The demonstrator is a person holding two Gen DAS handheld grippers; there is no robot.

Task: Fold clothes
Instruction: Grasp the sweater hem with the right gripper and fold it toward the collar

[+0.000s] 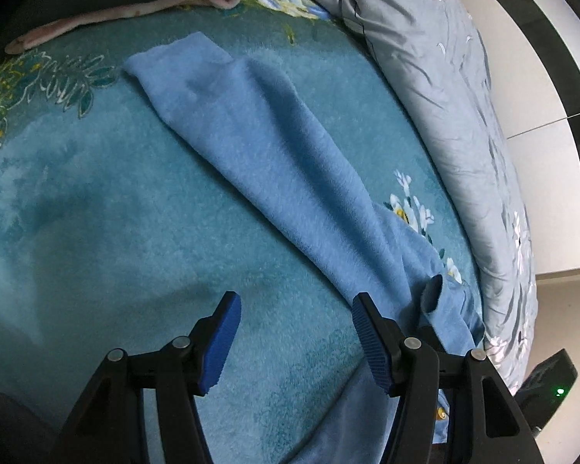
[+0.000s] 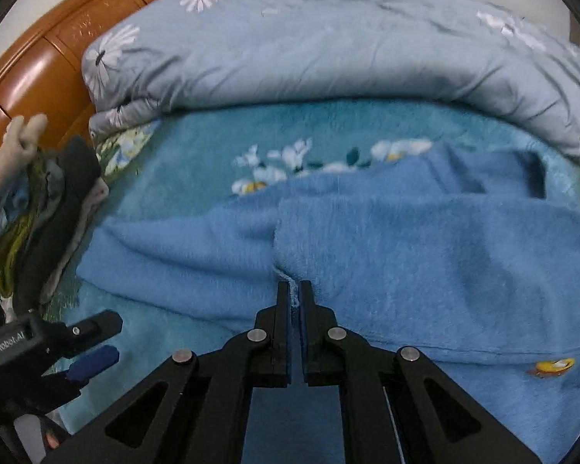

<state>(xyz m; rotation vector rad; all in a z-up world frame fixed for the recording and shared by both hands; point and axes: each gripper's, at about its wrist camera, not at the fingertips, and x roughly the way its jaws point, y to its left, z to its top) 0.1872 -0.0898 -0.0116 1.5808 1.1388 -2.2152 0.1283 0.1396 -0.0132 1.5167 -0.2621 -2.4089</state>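
Grey quilt (image 2: 328,50) beside blue garment (image 2: 406,239).

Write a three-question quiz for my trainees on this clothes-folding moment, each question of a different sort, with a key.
1. True or false: the left gripper is shut on the blue fleece garment.
2. What does the right gripper pinch? A) the grey floral quilt B) an edge of the blue fleece garment C) nothing
3. Fill in: the garment lies on a teal ____ with a flower print.

Key: 1 false, it is open, over the blanket beside the garment; 2 B; 3 blanket.
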